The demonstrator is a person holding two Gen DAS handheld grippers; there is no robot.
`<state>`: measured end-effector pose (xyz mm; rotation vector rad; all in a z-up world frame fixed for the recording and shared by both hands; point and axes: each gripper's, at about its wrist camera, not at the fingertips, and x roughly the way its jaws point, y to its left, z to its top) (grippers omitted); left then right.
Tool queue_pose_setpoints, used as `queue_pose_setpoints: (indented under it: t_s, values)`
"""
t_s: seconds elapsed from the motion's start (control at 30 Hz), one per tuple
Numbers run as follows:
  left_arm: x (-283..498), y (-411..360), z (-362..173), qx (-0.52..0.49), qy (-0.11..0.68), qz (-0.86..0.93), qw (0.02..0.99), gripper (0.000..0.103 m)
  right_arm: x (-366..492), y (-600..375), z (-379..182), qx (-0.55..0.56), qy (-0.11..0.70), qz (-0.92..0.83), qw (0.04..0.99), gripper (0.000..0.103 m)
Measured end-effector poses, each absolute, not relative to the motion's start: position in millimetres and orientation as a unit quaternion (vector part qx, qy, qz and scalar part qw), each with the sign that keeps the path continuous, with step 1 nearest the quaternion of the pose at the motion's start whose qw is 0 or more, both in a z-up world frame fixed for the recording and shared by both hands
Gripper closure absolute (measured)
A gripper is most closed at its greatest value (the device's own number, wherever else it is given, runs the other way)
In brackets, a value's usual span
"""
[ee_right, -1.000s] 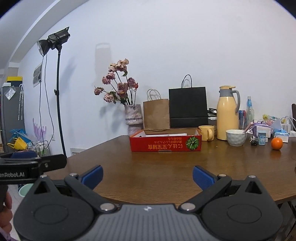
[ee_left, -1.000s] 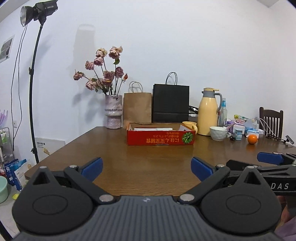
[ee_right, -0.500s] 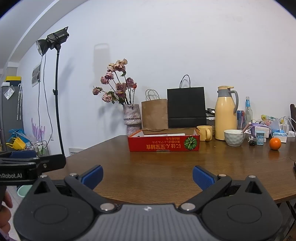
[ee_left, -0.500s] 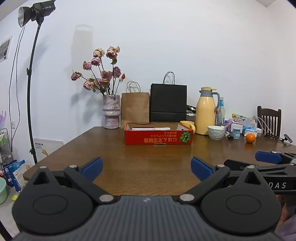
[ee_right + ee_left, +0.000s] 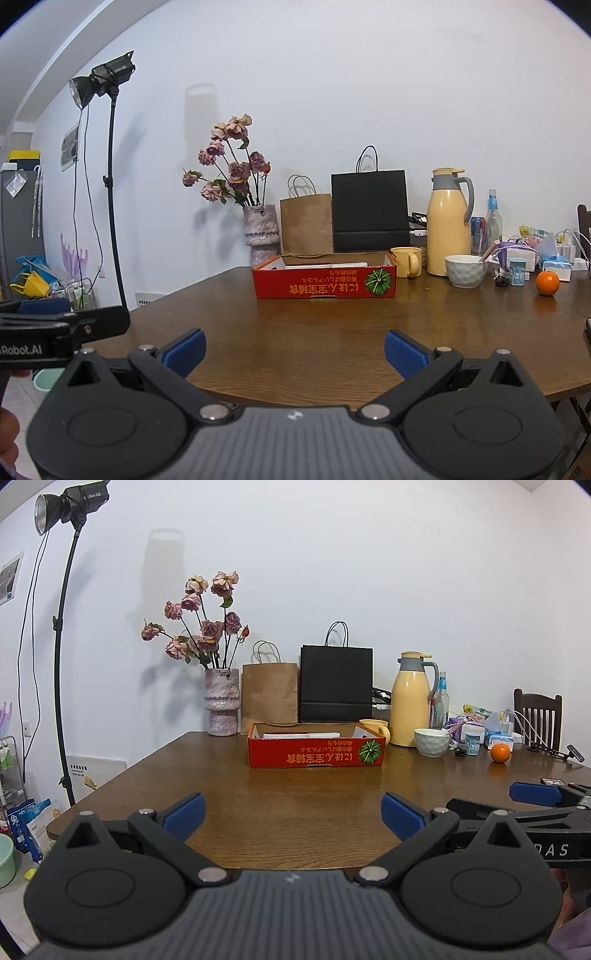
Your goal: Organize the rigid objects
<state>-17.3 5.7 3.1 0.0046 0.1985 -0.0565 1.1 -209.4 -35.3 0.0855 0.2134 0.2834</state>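
Wooden table (image 5: 295,812) edge sitting close under both released, empty grippers — left gripper (image 5: 291,808), right gripper (image 5: 295,343) — risking clipping the far red box (image 5: 325,286) or mug (image 5: 406,260) reaching in.

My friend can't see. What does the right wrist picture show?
The right gripper hangs open and empty over a brown table. Farther back sit a red box, a yellow mug, a white bowl and an orange.
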Motion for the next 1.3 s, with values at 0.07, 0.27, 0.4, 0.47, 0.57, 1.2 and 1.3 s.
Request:
queue_pose_setpoints:
  t_s: [0.07,0.27,0.4,0.47,0.57,1.2,1.3]
  values:
    - [-17.7,5.6,3.0,0.003,0.098,-0.031,0.995,0.000,1.0,-209.3,-35.1,0.042,0.106,0.140,0.984,0.000]
    - [-18.5,5.1,2.2,0.005,0.095,-0.039,0.995,0.000,1.2,-209.9,-35.2,0.042,0.106,0.141,0.983,0.000]
    - [-18.5,5.7,1.8,0.005,0.095,-0.042,0.995,0.000,1.2,-210.0,-35.2,0.042,0.106,0.141,0.983,0.000]
    - [-18.6,6.1,1.8,0.005,0.095,-0.043,0.995,0.000,1.4,-210.4,-35.2,0.042,0.105,0.140,0.984,0.000]
    - [-17.1,6.8,2.3,0.006,0.097,-0.042,0.994,0.000,1.3,-210.9,-36.1,0.043,0.105,0.140,0.984,0.000]
    - [-15.6,7.4,-1.8,0.005,0.105,-0.046,0.993,0.000,2.7,-213.3,-39.4,0.043,0.108,0.136,0.984,0.000]
    - [-16.9,6.3,-2.2,0.007,0.104,-0.052,0.993,0.000,3.5,-214.2,-41.0,0.044,0.109,0.136,0.984,0.000]
